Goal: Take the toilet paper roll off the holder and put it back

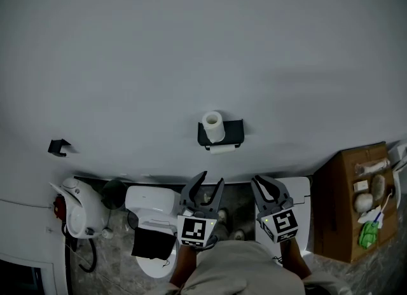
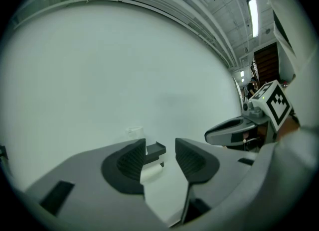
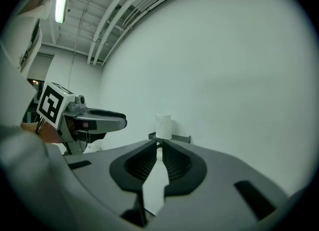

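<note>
Both grippers side by side below holder (image 1: 234, 132), well apart from it, pointing toward it, about level. On left gripper (image 1: 212, 179), fingers (image 2: 130, 160) apart, nothing between. On right gripper (image 1: 263, 180), fingers (image 3: 144, 163) closed almost tip to tip, empty. Forearms (image 1: 184, 263) trail behind.

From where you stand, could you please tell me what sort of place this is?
Most likely a toilet room, perhaps a mock-up: a white toilet stands by a plain white wall bearing a black wall-mounted paper holder with a white toilet paper roll upright on it.
</note>
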`<state>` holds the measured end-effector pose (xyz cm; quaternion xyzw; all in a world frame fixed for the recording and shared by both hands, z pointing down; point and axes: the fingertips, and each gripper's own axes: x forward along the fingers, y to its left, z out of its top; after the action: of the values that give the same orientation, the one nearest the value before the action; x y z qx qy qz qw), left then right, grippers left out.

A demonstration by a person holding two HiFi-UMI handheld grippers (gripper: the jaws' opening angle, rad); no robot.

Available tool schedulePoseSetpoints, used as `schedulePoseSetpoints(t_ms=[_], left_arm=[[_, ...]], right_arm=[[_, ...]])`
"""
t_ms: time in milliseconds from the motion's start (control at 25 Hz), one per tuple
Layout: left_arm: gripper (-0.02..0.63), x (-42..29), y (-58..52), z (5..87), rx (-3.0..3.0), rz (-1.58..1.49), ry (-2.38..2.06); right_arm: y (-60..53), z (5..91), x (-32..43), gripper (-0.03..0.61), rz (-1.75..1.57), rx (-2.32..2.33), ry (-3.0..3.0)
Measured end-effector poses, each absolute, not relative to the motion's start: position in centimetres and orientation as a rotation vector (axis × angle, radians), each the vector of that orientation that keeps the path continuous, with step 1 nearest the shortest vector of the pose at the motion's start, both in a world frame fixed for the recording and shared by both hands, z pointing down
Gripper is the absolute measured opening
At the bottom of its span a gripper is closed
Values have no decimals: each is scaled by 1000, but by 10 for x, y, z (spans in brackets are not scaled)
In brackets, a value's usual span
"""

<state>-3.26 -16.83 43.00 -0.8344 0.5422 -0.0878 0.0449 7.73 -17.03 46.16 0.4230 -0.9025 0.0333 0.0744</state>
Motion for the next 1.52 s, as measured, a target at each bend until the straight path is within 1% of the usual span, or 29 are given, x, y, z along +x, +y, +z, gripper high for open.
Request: schedulePoseSetpoints(t_ms=[400,1520], left_arm=[[193,-31,-192,429,-2552,-238,1630],[201,-65,-285,446,-2662,-238,1530]], right_arm=[[-189,468,76,31,116,1266,-2681],[-270,470,33,31,109,1347,-2620]])
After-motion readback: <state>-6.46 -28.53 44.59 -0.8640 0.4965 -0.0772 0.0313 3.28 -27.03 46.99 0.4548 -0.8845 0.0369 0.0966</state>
